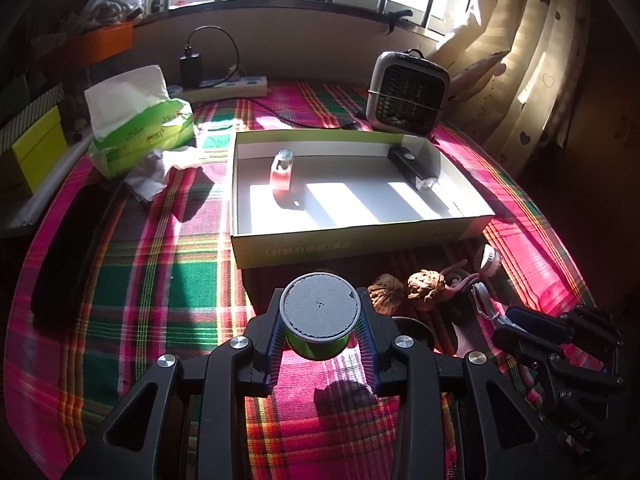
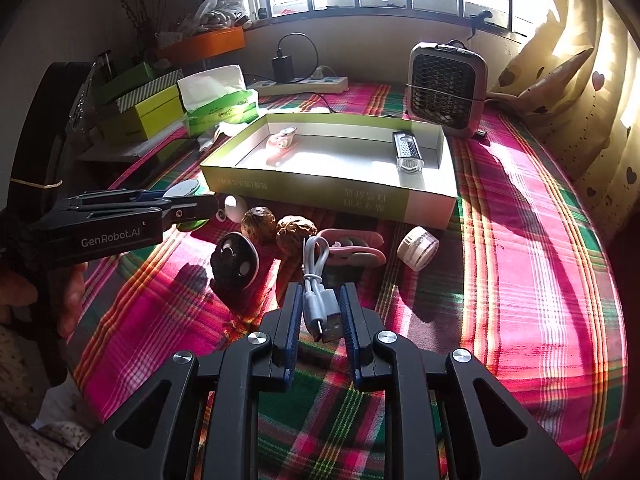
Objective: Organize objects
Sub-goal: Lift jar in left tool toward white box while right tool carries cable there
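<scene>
My left gripper (image 1: 320,312) is shut on a green spool with a grey round top (image 1: 318,310), held above the plaid cloth in front of the shallow box (image 1: 352,246). The box holds a pink clip light (image 1: 282,170) and a black bike light (image 1: 412,168). My right gripper (image 2: 320,308) is shut on a bundled white USB cable (image 2: 316,280), just before two walnuts (image 2: 280,226), a pink clip (image 2: 352,248) and a small white jar (image 2: 418,246). The left gripper also shows in the right wrist view (image 2: 192,204).
A black round disc (image 2: 234,262) lies left of the cable. A tissue pack (image 1: 136,128), a power strip (image 1: 228,86) and a small fan heater (image 1: 408,92) stand behind the box. Yellow-green boxes (image 2: 140,116) sit at the far left. A curtain (image 2: 580,80) hangs on the right.
</scene>
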A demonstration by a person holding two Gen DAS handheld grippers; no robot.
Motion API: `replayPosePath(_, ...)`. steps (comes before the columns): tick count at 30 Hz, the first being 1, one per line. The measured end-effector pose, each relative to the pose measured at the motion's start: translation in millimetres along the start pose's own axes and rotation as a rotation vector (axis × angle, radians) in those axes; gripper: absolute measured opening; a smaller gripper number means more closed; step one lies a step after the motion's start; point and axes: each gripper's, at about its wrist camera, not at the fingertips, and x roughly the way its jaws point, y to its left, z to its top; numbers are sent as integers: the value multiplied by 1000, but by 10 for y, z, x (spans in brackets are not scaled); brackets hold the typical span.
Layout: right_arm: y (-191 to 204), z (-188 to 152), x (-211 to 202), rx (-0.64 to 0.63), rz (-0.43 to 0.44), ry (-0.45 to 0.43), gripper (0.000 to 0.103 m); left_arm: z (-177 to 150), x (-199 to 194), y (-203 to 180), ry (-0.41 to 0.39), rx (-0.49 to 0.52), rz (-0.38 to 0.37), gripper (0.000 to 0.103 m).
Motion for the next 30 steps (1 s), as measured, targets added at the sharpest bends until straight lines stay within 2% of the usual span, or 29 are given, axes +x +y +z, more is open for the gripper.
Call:
replayPosePath(18, -88, 290, 9, 24, 6, -33, 21, 231, -2, -22, -22, 14, -17, 30)
replayPosePath(30, -166, 608, 199, 26, -16, -30, 21, 480, 120, -23, -33, 17, -32, 30)
